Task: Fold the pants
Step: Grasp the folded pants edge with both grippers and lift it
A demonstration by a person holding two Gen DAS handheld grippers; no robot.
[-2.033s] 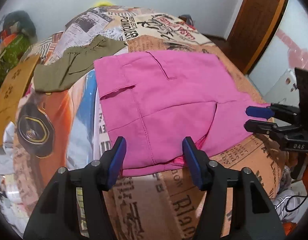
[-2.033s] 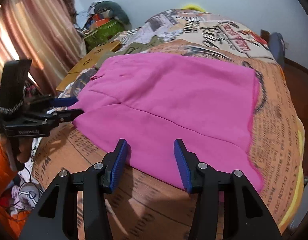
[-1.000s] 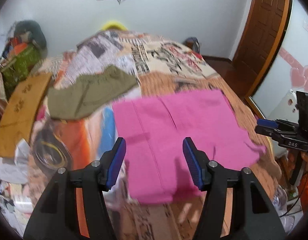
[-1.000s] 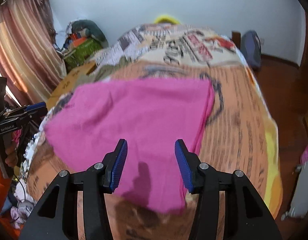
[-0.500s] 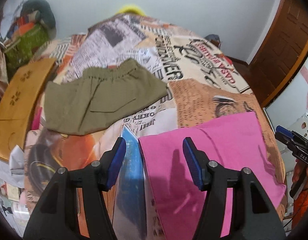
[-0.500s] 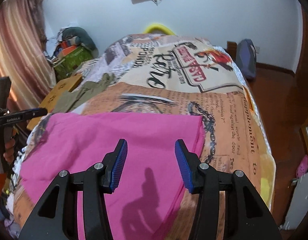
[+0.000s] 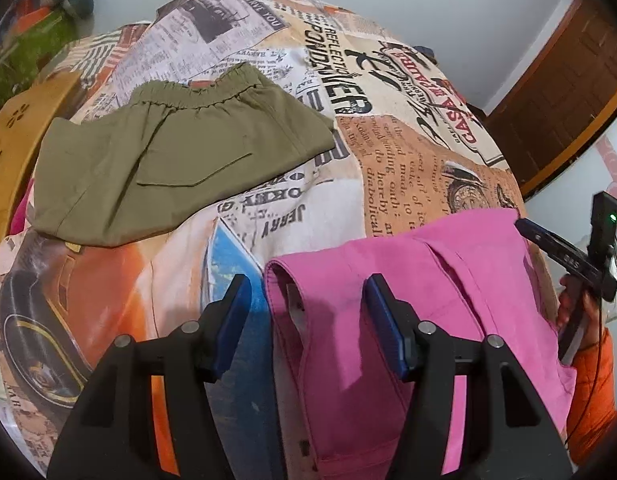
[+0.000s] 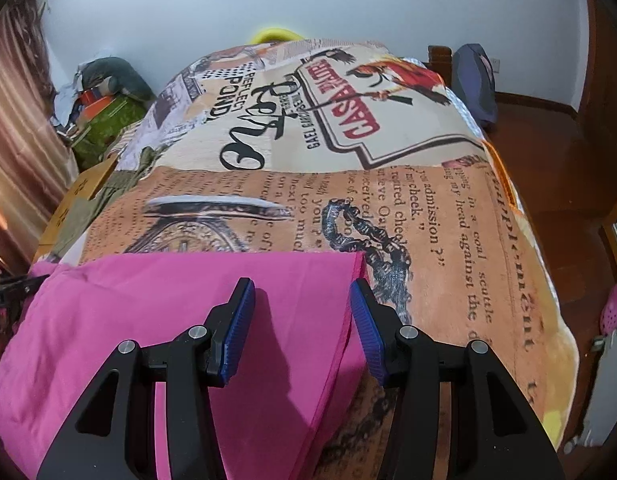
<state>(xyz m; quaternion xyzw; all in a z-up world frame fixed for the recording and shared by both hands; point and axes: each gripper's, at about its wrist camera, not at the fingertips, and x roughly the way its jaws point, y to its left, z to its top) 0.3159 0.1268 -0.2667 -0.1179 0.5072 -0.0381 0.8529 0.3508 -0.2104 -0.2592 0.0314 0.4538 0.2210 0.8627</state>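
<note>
Pink pants [image 7: 388, 320] lie flat on the printed bed cover [image 7: 408, 168]. My left gripper [image 7: 306, 284] hovers open over their far left corner, with the waistband edge between the blue pads and no pad pressing on cloth. In the right wrist view the pink pants [image 8: 168, 320] fill the lower left. My right gripper [image 8: 301, 286] stands open above their far right corner. Each gripper shows in the other's view: the right gripper [image 7: 526, 226] at the pants' right edge, held by a hand with an orange sleeve, and the left gripper [image 8: 36, 280] at the left edge.
Olive shorts [image 7: 168, 164] lie spread on the bed beyond and left of the pink pants. A wooden board [image 7: 12, 140] leans at the bed's left side. A dark bag [image 8: 474, 84] sits by the far right corner. A wooden door [image 7: 568, 80] stands on the right.
Both grippers have travelled from the near hem of the pink pants across to its far edge and sunk closer to the cloth. Their jaws stand as wide as before.
</note>
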